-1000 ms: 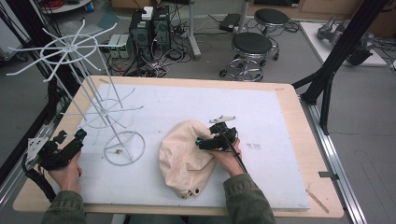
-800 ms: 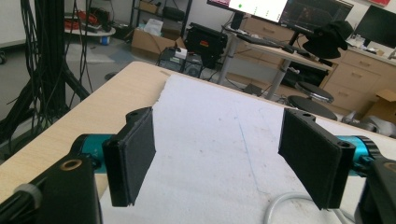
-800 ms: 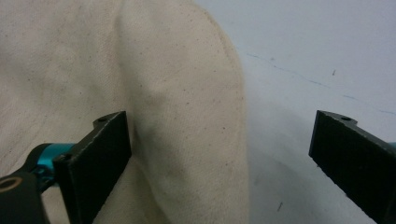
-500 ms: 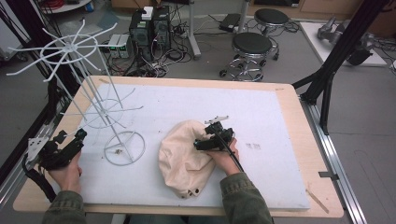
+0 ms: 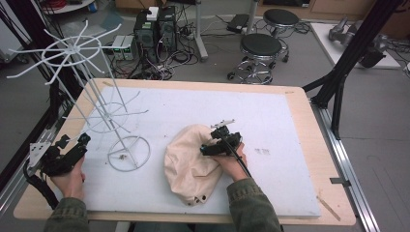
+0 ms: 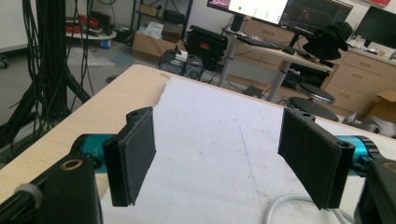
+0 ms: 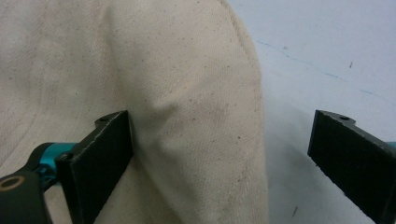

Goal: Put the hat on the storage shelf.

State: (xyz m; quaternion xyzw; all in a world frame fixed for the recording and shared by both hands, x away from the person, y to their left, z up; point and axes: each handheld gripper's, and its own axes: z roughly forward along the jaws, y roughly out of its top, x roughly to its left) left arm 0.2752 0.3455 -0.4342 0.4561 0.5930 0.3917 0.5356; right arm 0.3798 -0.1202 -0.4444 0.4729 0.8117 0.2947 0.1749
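Note:
A cream cloth hat [image 5: 188, 166] lies crumpled on the white mat [image 5: 270, 116] near the front middle, with small eyelets on its near edge. My right gripper [image 5: 207, 147] is open at the hat's right edge, pointing left. In the right gripper view the hat [image 7: 187, 93] bulges between the jaws of the right gripper [image 7: 222, 126]; the left jaw rests against the fabric and the right jaw stands over bare mat. My left gripper [image 5: 77, 143] is held open at the table's front left. In its own view the left gripper [image 6: 217, 123] has nothing between its jaws.
A tall white wire rack [image 5: 77, 50] with spoke arms stands at the left, its ring base [image 5: 128, 153] between my left gripper and the hat. The wooden table edge [image 5: 314, 140] borders the mat. Stools and computer gear sit on the floor beyond.
My right gripper has shifted slightly left, farther onto the hat's edge. The left gripper has stayed where it was.

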